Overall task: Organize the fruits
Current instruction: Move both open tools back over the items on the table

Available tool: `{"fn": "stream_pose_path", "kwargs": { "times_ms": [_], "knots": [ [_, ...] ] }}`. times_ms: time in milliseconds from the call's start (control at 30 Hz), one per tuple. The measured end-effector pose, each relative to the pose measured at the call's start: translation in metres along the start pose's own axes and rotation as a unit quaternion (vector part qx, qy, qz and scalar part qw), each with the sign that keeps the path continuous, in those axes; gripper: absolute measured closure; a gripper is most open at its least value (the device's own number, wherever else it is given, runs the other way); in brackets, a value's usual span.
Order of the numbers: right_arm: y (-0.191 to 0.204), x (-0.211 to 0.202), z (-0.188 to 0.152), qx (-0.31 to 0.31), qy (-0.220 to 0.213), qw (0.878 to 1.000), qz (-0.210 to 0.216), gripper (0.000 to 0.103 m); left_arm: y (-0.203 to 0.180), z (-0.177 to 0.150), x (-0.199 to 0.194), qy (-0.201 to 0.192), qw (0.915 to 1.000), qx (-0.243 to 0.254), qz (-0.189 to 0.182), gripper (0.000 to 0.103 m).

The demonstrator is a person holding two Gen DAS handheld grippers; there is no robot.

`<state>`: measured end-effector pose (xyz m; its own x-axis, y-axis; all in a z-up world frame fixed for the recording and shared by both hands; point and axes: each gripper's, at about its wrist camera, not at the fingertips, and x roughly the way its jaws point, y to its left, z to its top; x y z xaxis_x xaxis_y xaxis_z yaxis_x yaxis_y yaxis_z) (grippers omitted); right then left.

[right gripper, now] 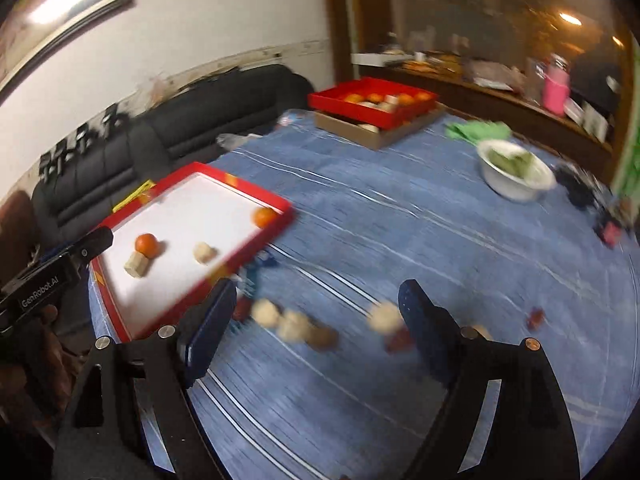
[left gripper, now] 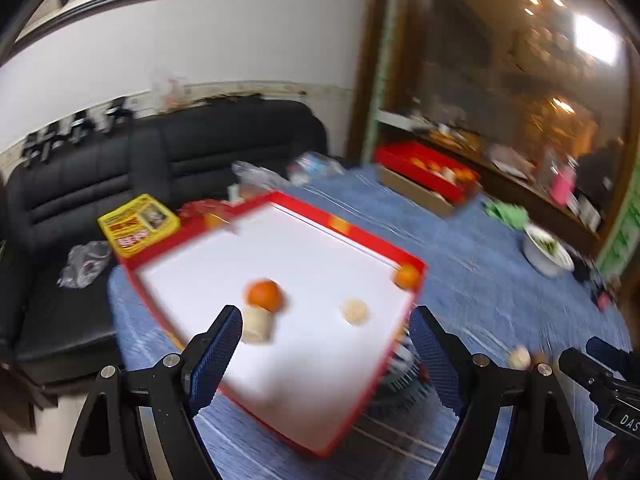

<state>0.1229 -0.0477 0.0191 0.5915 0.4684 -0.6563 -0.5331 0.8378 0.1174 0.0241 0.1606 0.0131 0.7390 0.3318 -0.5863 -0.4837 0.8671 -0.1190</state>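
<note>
A red-rimmed tray with a white floor [left gripper: 304, 380] [right gripper: 168, 300] lies on the blue table. In it are an orange [left gripper: 264, 294] [right gripper: 146, 245] touching a beige cylinder piece [left gripper: 258, 324] [right gripper: 136, 266], a pale round fruit [left gripper: 355, 312] [right gripper: 204, 253], and a second orange [left gripper: 407, 276] [right gripper: 265, 217] in the far corner. My left gripper [left gripper: 326, 356] is open and empty above the tray's near part. My right gripper [right gripper: 316, 328] is open and empty above several pale round fruits [right gripper: 280, 320] and dark red ones [right gripper: 398, 340] loose on the table.
A second red tray with oranges [right gripper: 372, 102] [left gripper: 424, 168] sits on a cardboard box at the far side. A white bowl with greens [right gripper: 516, 172] [left gripper: 546, 250] stands at the right. A yellow box [left gripper: 138, 224] and black sofa [left gripper: 160, 160] lie beyond the left edge.
</note>
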Motion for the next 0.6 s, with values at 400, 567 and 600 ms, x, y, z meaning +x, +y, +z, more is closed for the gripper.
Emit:
{"fn": "stream_pose_path", "kwargs": {
  "times_ms": [400,567,600],
  "knots": [
    [-0.075,-0.013,-0.074,0.047,0.052,0.996,-0.051,0.019,-0.085,-0.056,0.014,0.071,0.9866,0.126,-0.075,0.019],
    [-0.111,-0.019,-0.078,0.085,0.047,0.993,-0.071,0.019,-0.116,-0.068,0.019,0.086,0.9767,0.165,-0.106,0.019],
    [-0.117,-0.019,-0.076,0.089,0.048,0.992,-0.072,0.020,-0.120,-0.068,0.021,0.090,0.9752,0.169,-0.111,0.019]
  ]
}}
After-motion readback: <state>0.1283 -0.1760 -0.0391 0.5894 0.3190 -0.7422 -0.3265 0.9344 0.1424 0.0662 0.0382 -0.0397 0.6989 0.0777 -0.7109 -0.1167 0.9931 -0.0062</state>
